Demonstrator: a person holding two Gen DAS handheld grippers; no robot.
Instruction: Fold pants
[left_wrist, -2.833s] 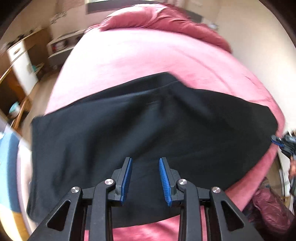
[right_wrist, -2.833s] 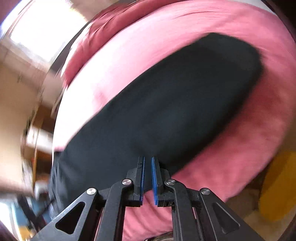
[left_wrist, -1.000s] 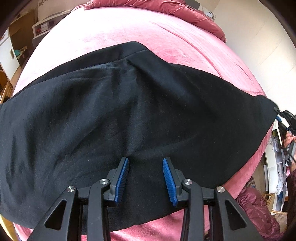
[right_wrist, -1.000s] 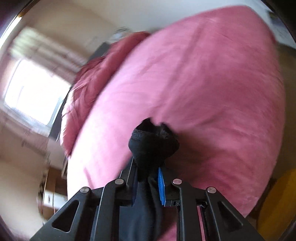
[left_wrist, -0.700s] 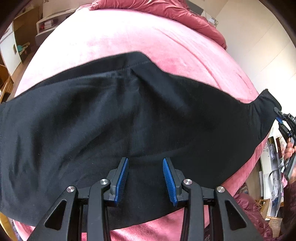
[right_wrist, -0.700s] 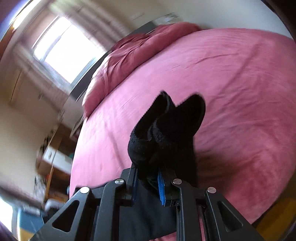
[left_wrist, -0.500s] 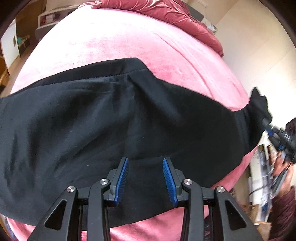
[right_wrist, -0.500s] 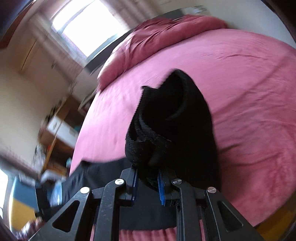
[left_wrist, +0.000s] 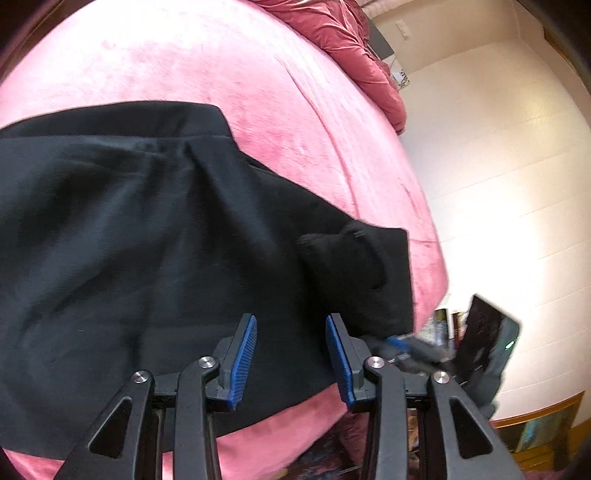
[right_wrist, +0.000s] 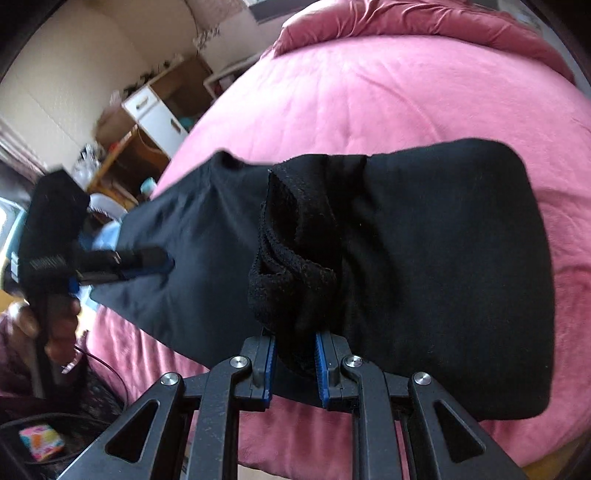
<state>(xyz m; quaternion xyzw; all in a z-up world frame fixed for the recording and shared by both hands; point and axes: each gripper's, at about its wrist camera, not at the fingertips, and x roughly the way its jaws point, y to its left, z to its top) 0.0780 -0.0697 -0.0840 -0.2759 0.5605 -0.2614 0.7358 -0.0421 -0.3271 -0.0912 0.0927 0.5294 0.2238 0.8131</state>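
Observation:
Black pants (left_wrist: 147, 240) lie across a pink bed (left_wrist: 258, 92). My left gripper (left_wrist: 290, 321) hovers low over their near edge, its jaws opening, with no fabric pinched between the blue pads. In the right wrist view, my right gripper (right_wrist: 295, 338) is shut on the bunched cuff end of the pants (right_wrist: 443, 240) and holds it above the folded-over leg. That view also shows the left gripper (right_wrist: 166, 260) at the left, its tips at the fabric. The left wrist view shows the carried leg end (left_wrist: 354, 266) lying over the pants, with the right gripper (left_wrist: 397, 338) blurred just behind.
A rumpled red duvet (right_wrist: 406, 22) lies at the head of the bed. A white cabinet (right_wrist: 155, 110) and wooden shelves stand beyond the bed's far side. A bin (right_wrist: 40, 439) sits on the floor at lower left. A white wall (left_wrist: 517, 184) runs close along the bed's right edge.
The right gripper has swept the pants' leg end across from the bed's far side and over the rest of the pants. The left gripper has turned right and its jaws stand slightly wider.

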